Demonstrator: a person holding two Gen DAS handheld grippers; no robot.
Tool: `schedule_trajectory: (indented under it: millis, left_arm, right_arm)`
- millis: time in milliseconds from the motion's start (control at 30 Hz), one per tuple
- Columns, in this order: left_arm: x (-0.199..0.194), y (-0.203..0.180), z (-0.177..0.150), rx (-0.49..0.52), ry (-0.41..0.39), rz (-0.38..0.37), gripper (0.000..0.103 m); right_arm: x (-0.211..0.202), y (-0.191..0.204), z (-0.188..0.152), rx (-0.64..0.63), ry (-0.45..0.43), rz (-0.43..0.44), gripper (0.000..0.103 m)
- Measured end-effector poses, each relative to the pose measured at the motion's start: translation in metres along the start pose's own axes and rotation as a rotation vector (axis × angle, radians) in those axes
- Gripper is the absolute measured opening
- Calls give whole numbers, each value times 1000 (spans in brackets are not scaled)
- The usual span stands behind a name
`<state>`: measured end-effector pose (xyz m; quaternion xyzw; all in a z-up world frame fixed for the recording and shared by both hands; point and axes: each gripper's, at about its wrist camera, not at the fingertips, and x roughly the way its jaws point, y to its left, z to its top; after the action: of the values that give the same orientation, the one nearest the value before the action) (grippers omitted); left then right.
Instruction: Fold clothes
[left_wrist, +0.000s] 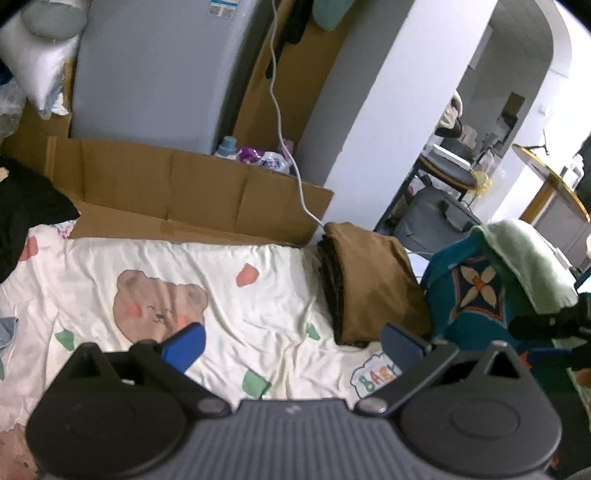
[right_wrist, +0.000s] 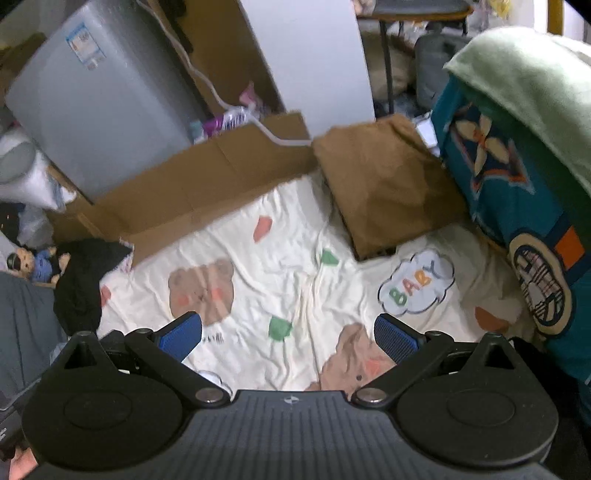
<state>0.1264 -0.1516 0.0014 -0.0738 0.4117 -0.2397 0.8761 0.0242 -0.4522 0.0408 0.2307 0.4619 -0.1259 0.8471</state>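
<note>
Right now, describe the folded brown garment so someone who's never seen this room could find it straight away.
Start at the white bedsheet printed with bears. At its far edge, just past the end of the flattened cardboard, lies the folded brown garment. It is the only plain, neatly folded piece: the teal patterned fabric beside it has flower motifs, with a pale green towel draped on top.

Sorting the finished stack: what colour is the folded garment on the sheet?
Brown garment; clearest in the right wrist view.
</note>
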Motion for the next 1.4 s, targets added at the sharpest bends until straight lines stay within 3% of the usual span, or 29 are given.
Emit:
schedule_trajectory:
  millis: [200,400,500,633,833,1000,1167,1300,1400]
  left_arm:
    - [-10,-17,-4,69,-7,-18,103]
    - [-27,-25,-9,102,-39,-35,103]
    - [-33,-27,-12,114,-56,-42,103]
    - [-41,-26,-17,123,-97,-31,103]
    - [-41,-19,-26,124,-90,-11,103]
    - [-37,-16,-43,149,-90,20,103]
    - [-31,-7,-60,166,-49,44,103]
    - [-30,2,-68,145,-32,62,103]
    - [-33,8,-68,121,-45,78,103]
  right_arm:
    - [-25,5,-11,-4,-99,-15,102]
    - [-40,12,-24,-32,-131,-33,102]
    - [-44,16,-36,-31,-121,-36,102]
    - [-46,17,-57,-23,-70,39,102]
    - [-43,20,-72,-49,-9,52,102]
    - [-53,10,-76,-35,-63,31,103]
    - [-51,4,-83,-24,-26,50,102]
    - [-57,6,-87,-49,-75,37,103]
    - [-57,5,-88,-43,-65,54,103]
